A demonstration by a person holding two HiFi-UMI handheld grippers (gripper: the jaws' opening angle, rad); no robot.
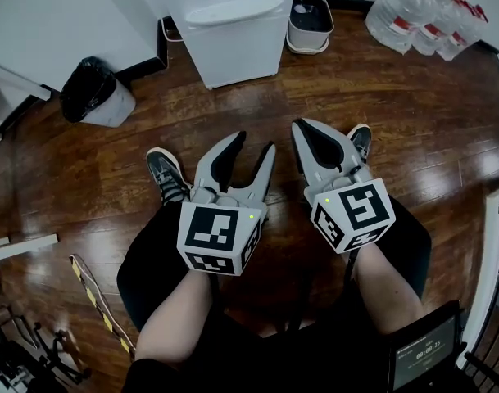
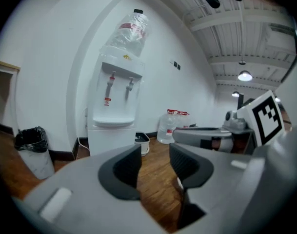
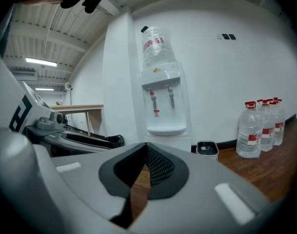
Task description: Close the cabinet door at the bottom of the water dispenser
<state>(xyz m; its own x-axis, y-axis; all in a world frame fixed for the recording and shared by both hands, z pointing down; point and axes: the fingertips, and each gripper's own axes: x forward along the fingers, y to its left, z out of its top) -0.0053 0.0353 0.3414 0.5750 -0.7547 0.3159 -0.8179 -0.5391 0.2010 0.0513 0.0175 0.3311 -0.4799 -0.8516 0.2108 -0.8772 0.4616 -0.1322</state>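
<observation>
Left hand-held gripper (image 1: 253,144) at near left, jaws parted and empty, right hand-held gripper (image 1: 301,131) just beside it, jaws closed together, both pointing away

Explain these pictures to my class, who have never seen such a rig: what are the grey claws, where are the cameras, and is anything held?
No robot: a person holds a two-jaw gripper in each hand. The head view comes from a camera on the person's head, looking down. The two gripper views come from cameras riding on each gripper, looking along its jaws. The left gripper has its jaws apart, the right gripper has them together; both are empty. On the wooden floor stand a white water dispenser, a bin with a black bag, a small white bin and several water bottles. The dispenser's bottom door looks shut.
</observation>
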